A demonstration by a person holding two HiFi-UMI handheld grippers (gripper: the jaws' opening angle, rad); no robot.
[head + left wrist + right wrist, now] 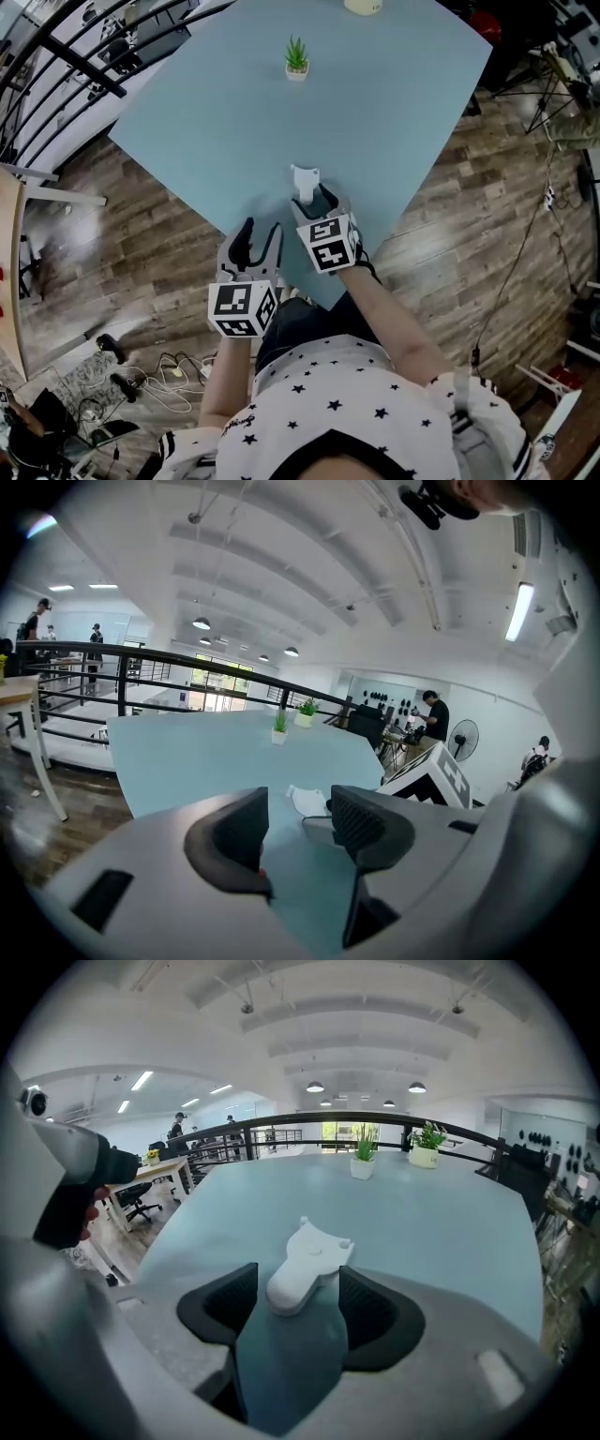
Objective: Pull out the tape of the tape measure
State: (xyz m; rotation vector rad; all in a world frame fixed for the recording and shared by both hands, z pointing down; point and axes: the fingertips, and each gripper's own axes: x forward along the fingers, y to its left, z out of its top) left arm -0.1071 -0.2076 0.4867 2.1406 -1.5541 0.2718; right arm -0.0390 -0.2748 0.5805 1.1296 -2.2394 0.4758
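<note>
Both forearms are reaching forward from the body, each holding a gripper pointed out over the near corner of the table [187, 122], marker cubes facing up. So two grippers, one per hand.

The left gripper [262, 230] is hanging back nearer the person, right around the table's edge. Its fingers [234, 832] are sitting apart with nothing but bare table showing between them.

The right gripper [314, 199] is poking a bit further ahead, just to the right of the left one. Its fingers [367, 1309] are spread apart too, not clamping anything, but they're straddling the near end of the tape measure [305, 1267]. There's only one of those: small, white, lying flat on the table, with the rest of its body sticking out past the fingertips. From the left gripper's side it's showing just beyond the fingertips, slightly right.

Well beyond both sets of fingers, two little potted plants [362, 1162] are standing toward the far side of the table, the second one [424, 1150] further back.
</note>
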